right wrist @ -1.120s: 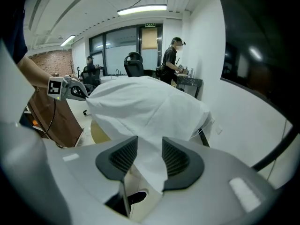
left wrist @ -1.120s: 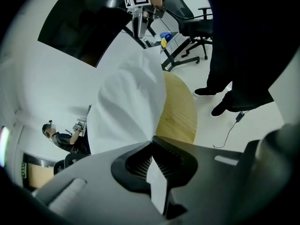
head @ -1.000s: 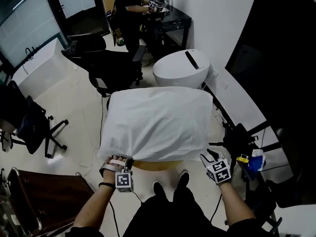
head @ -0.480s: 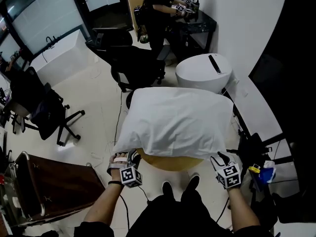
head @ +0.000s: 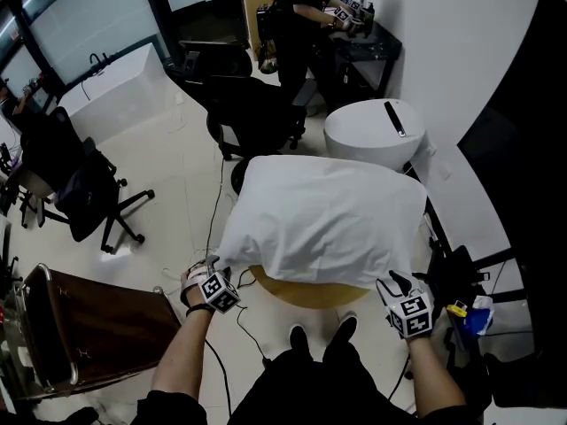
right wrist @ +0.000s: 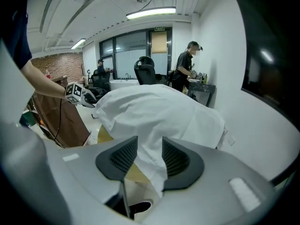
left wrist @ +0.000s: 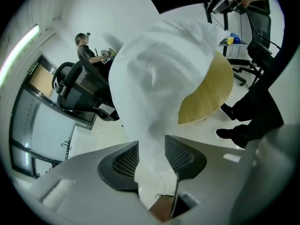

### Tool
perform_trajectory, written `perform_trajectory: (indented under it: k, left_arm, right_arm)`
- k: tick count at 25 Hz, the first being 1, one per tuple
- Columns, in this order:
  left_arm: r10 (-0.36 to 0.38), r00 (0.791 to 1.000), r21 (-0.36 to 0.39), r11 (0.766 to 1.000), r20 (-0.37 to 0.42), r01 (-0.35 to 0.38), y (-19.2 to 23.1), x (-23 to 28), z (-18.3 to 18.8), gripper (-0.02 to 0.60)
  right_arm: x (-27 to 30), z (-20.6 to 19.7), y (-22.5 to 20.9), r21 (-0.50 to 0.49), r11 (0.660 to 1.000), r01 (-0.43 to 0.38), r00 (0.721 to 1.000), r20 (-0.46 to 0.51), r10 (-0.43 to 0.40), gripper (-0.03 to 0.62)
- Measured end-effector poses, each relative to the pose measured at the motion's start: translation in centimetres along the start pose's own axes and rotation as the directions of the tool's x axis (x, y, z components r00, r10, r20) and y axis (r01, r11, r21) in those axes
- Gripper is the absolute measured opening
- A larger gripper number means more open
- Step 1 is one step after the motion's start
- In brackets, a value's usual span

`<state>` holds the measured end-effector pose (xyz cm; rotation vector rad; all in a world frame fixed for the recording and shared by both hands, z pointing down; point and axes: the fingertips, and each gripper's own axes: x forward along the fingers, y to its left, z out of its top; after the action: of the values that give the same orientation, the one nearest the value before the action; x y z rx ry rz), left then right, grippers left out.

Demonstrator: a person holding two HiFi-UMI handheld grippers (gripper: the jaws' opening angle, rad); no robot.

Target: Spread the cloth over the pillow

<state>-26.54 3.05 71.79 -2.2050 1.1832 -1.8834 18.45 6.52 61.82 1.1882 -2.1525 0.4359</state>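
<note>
While the white cloth (head: 323,220) is draping over the whole pillow, which is hiding underneath it on the round wooden table (head: 301,289), the spreading is looking close to done, and the step in hand is probably letting go of the near corners. At the near-left corner the left gripper (head: 213,268) is sitting with its jaws just having been opening, parted now, the fabric hanging loosely between them. The right gripper (head: 392,283) is likewise standing open around the near-right corner. Both are best drawing straight back and low, so that neither jaw is snagging the hem and dragging the cover askew.
</note>
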Motion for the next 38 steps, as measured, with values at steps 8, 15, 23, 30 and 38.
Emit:
perform_trajectory:
  k: [8,15,23,30,38]
  left_arm:
    - [0.001,1.0,0.011,1.0,-0.012,-0.001,1.8,-0.4,-2.3,0.005]
    - [-0.183,0.983,-0.04,0.982,0.018,0.184,-0.7,0.3,-2.0,0.241]
    - [-0.127,0.992,0.023,0.992,-0.026,0.127,0.2,1.6,-2.4,0.002]
    - [-0.078,0.996,0.104,0.991,-0.048,0.083,2.9,-1.2,-3.6,0.002]
    - [-0.03,0.996,0.167,0.985,-0.086,0.044,6.2,-3.2,-4.9,0.002]
  right_arm:
    - [-0.1,0.8,-1.0,0.007,1.0,0.025,1.0,0.009,-0.025,0.173]
    - [0.4,1.1,-0.8,0.015,1.0,0.025,1.0,0.011,-0.025,0.173]
    - [0.5,1.5,-0.1,0.002,1.0,0.012,1.0,0.007,-0.012,0.173]
    - [0.0,0.9,-1.4,0.015,0.999,0.032,0.999,0.005,-0.033,0.173]
    - [0.6,2.0,-2.9,0.042,0.998,0.041,0.999,0.034,-0.042,0.173]
